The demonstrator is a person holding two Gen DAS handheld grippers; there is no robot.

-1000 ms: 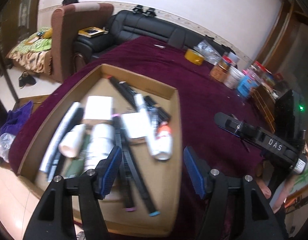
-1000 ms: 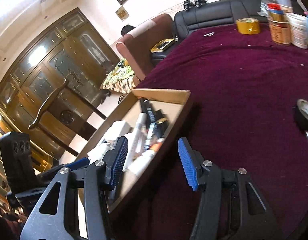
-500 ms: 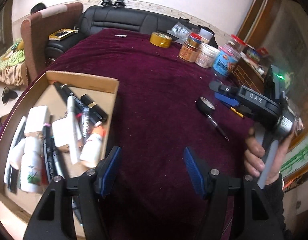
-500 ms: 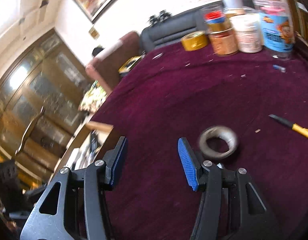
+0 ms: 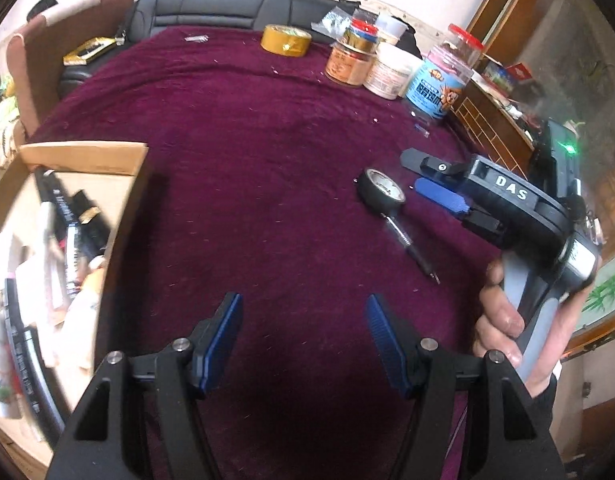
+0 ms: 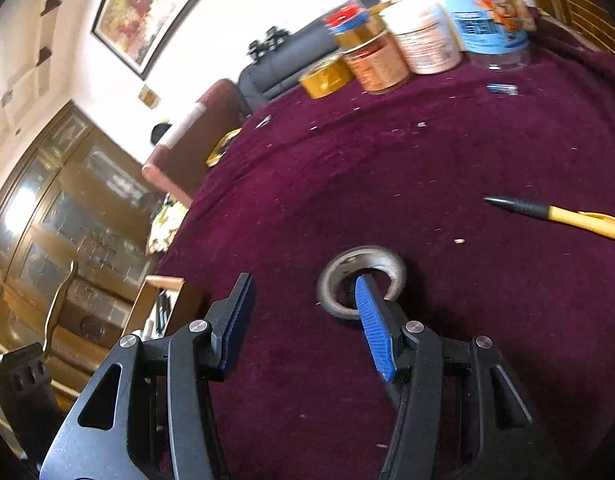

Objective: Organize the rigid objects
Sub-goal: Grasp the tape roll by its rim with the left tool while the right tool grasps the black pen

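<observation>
Right wrist view: right gripper (image 6: 303, 300) spread wide, 1 blue pad (image 6: 371, 328) over grey ring-shaped tape roll (image 6: 361, 286) lying flat on maroon tablecloth (image 6: 427, 160). Left gripper (image 5: 303, 328) spread, gripping nothing, beside open cardboard box (image 5: 83, 156).

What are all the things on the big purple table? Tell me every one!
Tablecloth: one, dark purple, covers the table.
Cardboard box: one, brown, left edge, full of markers and bottles.
Black tape roll: one, right of centre, at the right tool's tip.
Black pen: one, beside that roll.
Yellow pen: one, far right.
Yellow tape roll: one, far edge.
Jars and tubs: about five, orange, white, blue, far right.
Sofa: one, black, behind the table.
Left tool: open, empty.
Right tool: open, one finger inside the black roll.
</observation>
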